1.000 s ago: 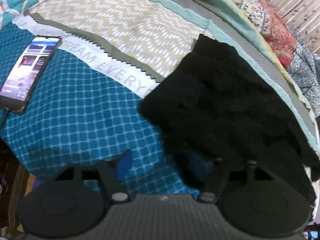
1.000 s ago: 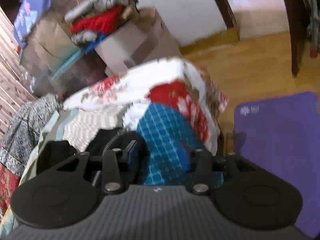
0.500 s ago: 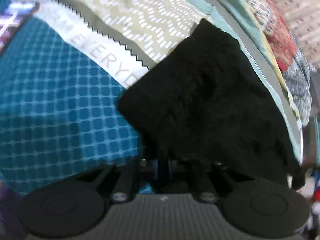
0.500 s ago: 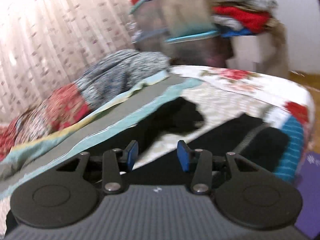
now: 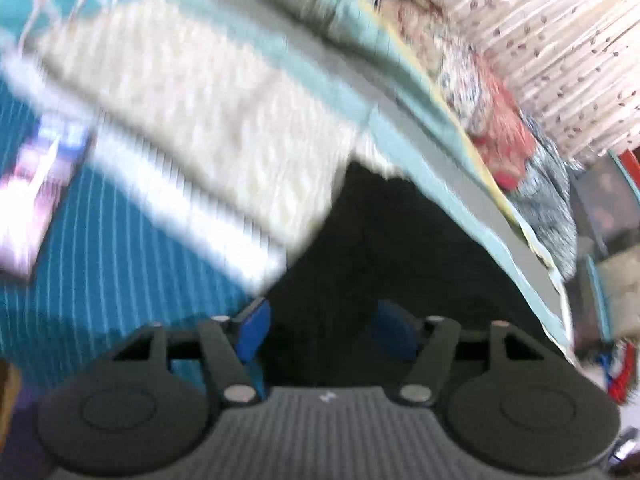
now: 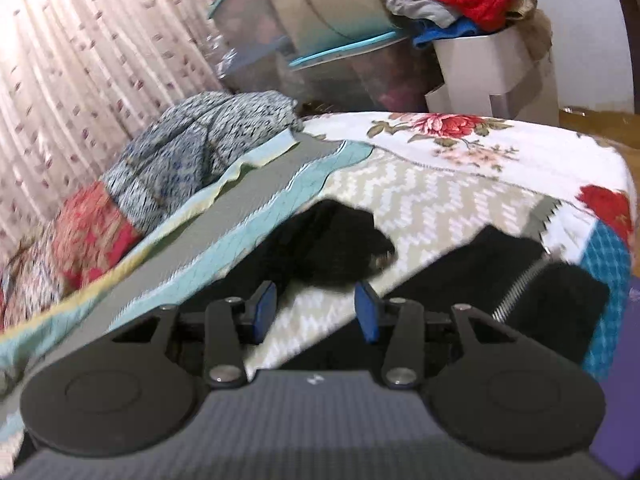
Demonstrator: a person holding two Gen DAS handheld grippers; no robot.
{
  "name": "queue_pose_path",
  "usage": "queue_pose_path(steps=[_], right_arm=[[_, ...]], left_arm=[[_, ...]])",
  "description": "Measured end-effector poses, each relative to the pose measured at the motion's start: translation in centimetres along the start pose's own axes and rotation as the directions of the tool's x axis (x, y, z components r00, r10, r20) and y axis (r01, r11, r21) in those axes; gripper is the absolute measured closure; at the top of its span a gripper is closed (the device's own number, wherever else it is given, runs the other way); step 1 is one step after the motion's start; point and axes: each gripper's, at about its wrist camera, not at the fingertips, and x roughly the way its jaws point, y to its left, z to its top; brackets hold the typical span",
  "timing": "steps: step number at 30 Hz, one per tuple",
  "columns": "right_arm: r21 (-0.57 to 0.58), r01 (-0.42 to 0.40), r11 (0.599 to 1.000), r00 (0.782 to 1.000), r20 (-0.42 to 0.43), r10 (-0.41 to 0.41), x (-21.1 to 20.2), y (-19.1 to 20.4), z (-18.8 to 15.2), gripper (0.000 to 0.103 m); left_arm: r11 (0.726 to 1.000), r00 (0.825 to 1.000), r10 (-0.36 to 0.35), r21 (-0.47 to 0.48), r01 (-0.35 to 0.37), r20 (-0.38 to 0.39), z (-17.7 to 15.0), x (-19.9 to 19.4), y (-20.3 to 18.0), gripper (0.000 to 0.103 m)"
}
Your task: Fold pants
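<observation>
The black pants lie in a folded heap on the patterned bedspread; this view is blurred by motion. My left gripper hovers at their near edge with its jaws opening. The dark cloth shows between the blue pads, which do not press on it. In the right wrist view the pants are a black lump on the beige zigzag part of the spread. My right gripper is open just in front of them, with only bedspread behind the gap.
A lit phone lies on the teal checked cloth at the left. A black garment with a zipper lies at the bed's right end. Crumpled clothes line the curtain side. Beyond the bed stand storage boxes and a white stool piled with clothes.
My left gripper shut on the pants' near edge, then opened and drew back and up. The right gripper swung from the bed's end and the floor round to face the pants.
</observation>
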Motion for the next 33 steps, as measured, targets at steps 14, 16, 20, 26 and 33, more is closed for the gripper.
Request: queue_pose_path(steps=[14, 16, 20, 26, 33], right_arm=[[0.124, 0.134, 0.983, 0.970, -0.221, -0.104, 12.0, -1.0, 5.7, 0.080], [0.076, 0.132, 0.988, 0.968, -0.223, -0.112, 12.3, -0.2, 5.9, 0.084], [-0.047, -0.092, 0.995, 0.993, 0.063, 0.095, 5.6, 1.6, 7.0, 0.084], [-0.304, 0.053, 0.951, 0.998, -0.016, -0.061, 2.4, -0.5, 2.8, 0.040], [-0.172, 0.054, 0.984, 0.998, -0.018, -0.058, 0.6, -3.4, 2.8, 0.040]], left_arm=[[0.953, 0.974, 0.210, 0.239, -0.186, -0.081, 8.4, 20.5, -7.7, 0.050], [0.935, 0.971, 0.232, 0.288, -0.206, -0.062, 7.8, 21.0, -9.0, 0.062], [0.927, 0.975, 0.216, 0.324, -0.188, -0.053, 7.5, 19.6, -9.2, 0.072], [0.939, 0.979, 0.195, 0.300, -0.167, -0.066, 7.4, 18.2, -7.5, 0.073], [0.932, 0.973, 0.220, 0.309, -0.189, -0.069, 7.7, 19.5, -8.5, 0.071]])
